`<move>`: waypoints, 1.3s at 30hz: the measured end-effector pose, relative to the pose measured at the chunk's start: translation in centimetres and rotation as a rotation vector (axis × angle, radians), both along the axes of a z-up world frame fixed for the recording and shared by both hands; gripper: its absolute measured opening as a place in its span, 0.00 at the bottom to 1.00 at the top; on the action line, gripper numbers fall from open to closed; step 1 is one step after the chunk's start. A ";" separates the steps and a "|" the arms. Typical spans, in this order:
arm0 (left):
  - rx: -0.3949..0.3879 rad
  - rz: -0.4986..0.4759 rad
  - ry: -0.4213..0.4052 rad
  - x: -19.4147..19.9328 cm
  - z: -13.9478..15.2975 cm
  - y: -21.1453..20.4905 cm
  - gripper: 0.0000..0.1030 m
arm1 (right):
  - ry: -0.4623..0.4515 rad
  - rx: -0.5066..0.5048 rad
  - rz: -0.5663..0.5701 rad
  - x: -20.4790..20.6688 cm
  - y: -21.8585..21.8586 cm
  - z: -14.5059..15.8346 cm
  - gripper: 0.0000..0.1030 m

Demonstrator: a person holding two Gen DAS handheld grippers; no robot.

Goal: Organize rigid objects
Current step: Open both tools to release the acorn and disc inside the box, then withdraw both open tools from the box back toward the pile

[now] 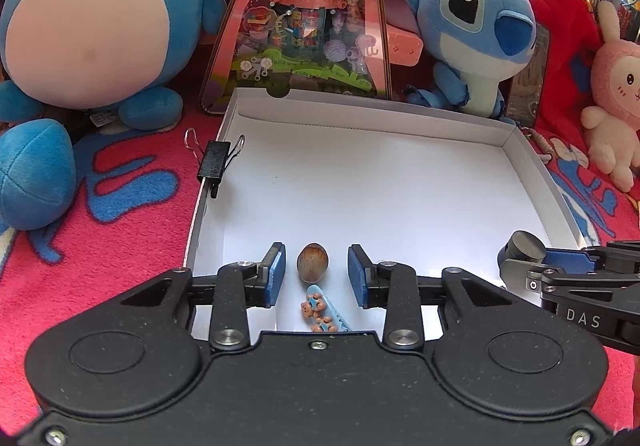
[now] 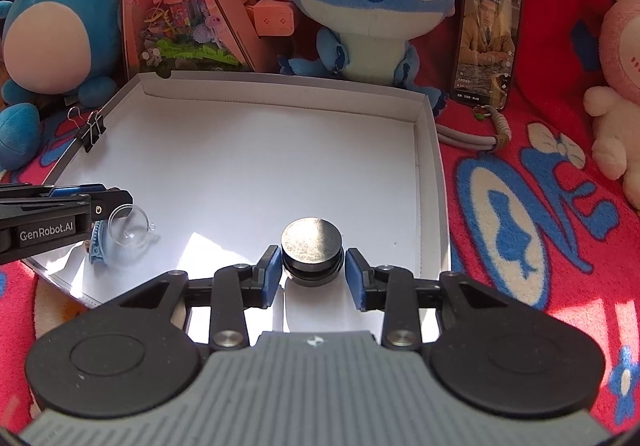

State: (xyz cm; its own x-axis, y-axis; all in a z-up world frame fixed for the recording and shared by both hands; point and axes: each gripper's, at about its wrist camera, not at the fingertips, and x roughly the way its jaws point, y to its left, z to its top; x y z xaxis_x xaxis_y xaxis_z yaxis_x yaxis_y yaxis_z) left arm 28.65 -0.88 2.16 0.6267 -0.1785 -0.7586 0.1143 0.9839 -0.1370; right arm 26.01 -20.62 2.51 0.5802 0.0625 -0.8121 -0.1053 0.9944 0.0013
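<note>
A white open box [image 1: 360, 166] lies on a red blanket. My left gripper [image 1: 316, 270] is low over the box's near left corner, jaws open, with a brown nut [image 1: 312, 262] lying loose between the blue pads, a gap on each side. Just behind the nut lies a blue hair clip [image 1: 324, 310] with small bears. My right gripper [image 2: 312, 266] is open around a round metal puck [image 2: 312, 246] that stands on the box floor, pads close beside it. A clear plastic dome [image 2: 128, 226] lies near the left gripper.
A black binder clip [image 1: 216, 162] is clamped on the box's left wall. Blue plush toys [image 2: 368, 2], a pink toy box [image 1: 304, 18], a phone [image 2: 486, 34] and a pink rabbit plush [image 1: 616, 86] ring the box. A grey cord [image 2: 472, 138] lies by its right corner.
</note>
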 end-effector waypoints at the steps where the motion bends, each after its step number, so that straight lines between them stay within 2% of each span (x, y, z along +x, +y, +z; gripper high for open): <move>1: -0.001 0.000 -0.001 0.0 0.0 0.0 0.35 | 0.001 0.000 -0.001 0.0 0.0 -0.1 0.51; 3: -0.001 -0.003 -0.003 -0.1 0.0 0.0 0.36 | 0.004 0.000 -0.001 0.1 0.0 -0.3 0.51; 5: -0.004 -0.004 -0.004 -0.1 0.0 0.0 0.40 | 0.004 0.000 -0.003 0.0 0.0 -0.4 0.43; 9: -0.008 -0.005 -0.004 -0.2 0.0 0.1 0.45 | -0.002 0.009 -0.006 0.0 -0.1 -0.5 0.42; 11: -0.009 -0.004 -0.004 -0.3 0.0 0.1 0.52 | -0.007 0.009 -0.005 -0.1 -0.1 -0.6 0.49; 13: -0.012 -0.001 -0.004 -0.4 0.0 0.2 0.56 | -0.015 0.006 0.000 -0.3 -0.1 -0.6 0.49; 18: -0.020 -0.001 0.007 -1.1 0.2 0.5 0.61 | -0.019 0.032 -0.010 -0.6 -0.5 -0.5 0.56; 26: -0.045 -0.012 -0.010 -3.0 1.3 1.5 0.72 | -0.072 0.040 -0.016 -2.2 -1.4 0.5 0.73; 32: -0.044 -0.046 -0.051 -5.3 2.5 1.8 0.75 | -0.122 0.031 0.008 -4.4 -1.4 1.2 0.80; 39: -0.041 -0.095 -0.105 -8.8 3.6 1.5 0.78 | -0.172 0.033 0.050 -7.3 -0.9 2.1 0.85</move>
State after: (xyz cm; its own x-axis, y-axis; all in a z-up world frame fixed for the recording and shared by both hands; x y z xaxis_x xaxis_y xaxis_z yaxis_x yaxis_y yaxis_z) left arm 19.87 0.66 5.75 0.6811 -0.2705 -0.6804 0.2227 0.9618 -0.1595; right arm 18.67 -21.54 4.63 0.7060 0.1197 -0.6980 -0.1557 0.9877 0.0119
